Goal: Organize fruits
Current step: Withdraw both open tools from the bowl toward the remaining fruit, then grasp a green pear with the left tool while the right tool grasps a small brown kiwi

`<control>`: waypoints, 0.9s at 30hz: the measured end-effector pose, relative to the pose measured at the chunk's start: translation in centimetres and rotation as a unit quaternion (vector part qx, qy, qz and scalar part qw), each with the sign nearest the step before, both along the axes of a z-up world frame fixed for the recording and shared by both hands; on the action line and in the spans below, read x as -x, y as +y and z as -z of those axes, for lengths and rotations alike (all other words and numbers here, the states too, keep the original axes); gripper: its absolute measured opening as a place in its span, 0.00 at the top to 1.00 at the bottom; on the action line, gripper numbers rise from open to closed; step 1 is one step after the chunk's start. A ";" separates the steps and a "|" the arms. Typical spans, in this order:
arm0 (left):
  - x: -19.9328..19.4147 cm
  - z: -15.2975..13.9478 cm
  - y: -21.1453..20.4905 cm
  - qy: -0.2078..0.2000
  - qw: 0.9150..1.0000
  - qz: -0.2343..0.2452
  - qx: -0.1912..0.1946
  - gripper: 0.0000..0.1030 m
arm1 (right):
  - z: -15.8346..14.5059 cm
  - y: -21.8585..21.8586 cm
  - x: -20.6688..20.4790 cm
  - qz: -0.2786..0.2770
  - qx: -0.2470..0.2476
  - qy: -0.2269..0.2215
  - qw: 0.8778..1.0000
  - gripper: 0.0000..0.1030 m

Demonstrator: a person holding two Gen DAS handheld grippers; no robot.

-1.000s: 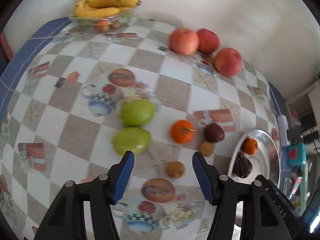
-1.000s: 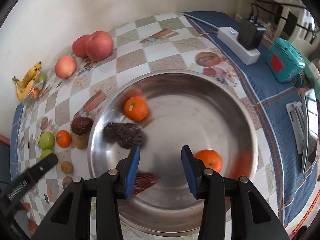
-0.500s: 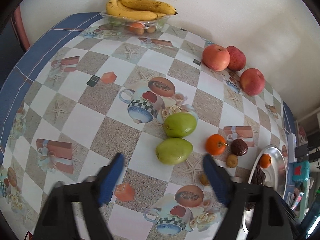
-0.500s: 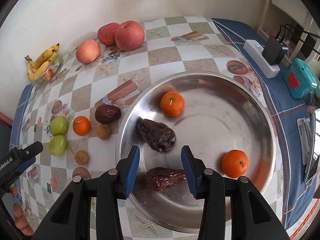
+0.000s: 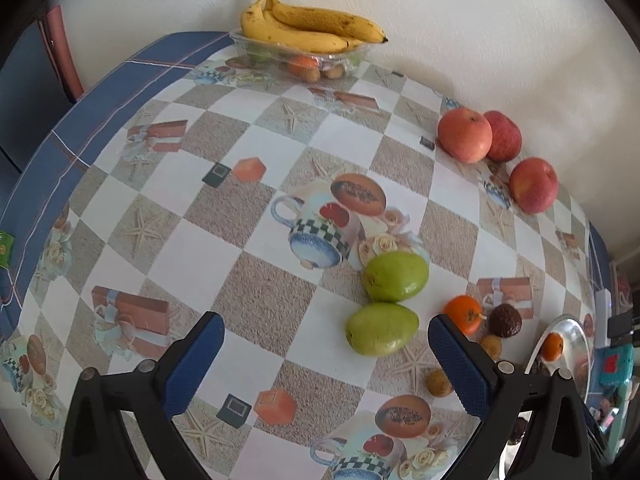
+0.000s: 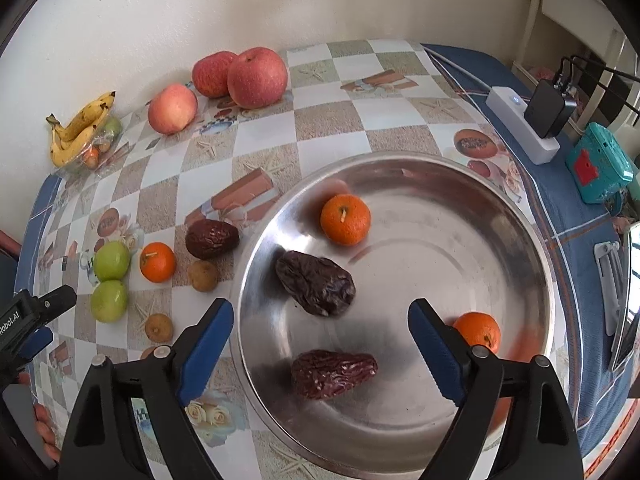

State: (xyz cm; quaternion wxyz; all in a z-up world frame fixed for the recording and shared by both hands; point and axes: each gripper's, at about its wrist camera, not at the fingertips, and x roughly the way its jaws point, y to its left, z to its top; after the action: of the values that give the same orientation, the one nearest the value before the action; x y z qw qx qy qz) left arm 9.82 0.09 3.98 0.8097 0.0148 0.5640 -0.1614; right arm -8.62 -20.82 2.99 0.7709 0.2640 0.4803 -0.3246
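Your steel bowl (image 6: pixel 532 240) on the bench (image 6: pixel 320 120) holds two oranges (image 6: pixel 345 219) and two wrinkled dates (image 6: pixel 316 282); just left of its rim lie a third date (image 6: pixel 211 239), an orange (image 6: pixel 157 262), small brown fruits (image 6: pixel 203 275) and two green fruits (image 5: pixel 382 334). Apples (image 5: pixel 464 134) and bananas (image 5: pixel 312 26) line the wall. Your right hand-held gripper (image 6: pixel 320 344) hovers spread and empty over the bowl's near side, your left hand-held gripper (image 5: pixel 326 364) spread and empty just short of the green fruits.

Two tangerines (image 6: pixel 345 219) and two dates (image 6: pixel 316 282) are held in the steel bowl (image 6: pixel 520 216) at centre frame. The right gripper (image 6: pixel 320 336) is seen spread wide, empty, at the bottom.
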 end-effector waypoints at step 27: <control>-0.8 -0.2 -1.1 0.006 0.994 0.041 0.103 0.00 | -0.5 4.7 -7.2 -0.115 -0.007 -0.039 0.993 0.27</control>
State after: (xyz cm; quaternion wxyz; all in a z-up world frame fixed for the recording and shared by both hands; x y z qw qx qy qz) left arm 10.62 -0.97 4.17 0.7962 -0.0467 0.5484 -0.2513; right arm -1.42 -16.14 3.45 0.8191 0.2249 0.4796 -0.2203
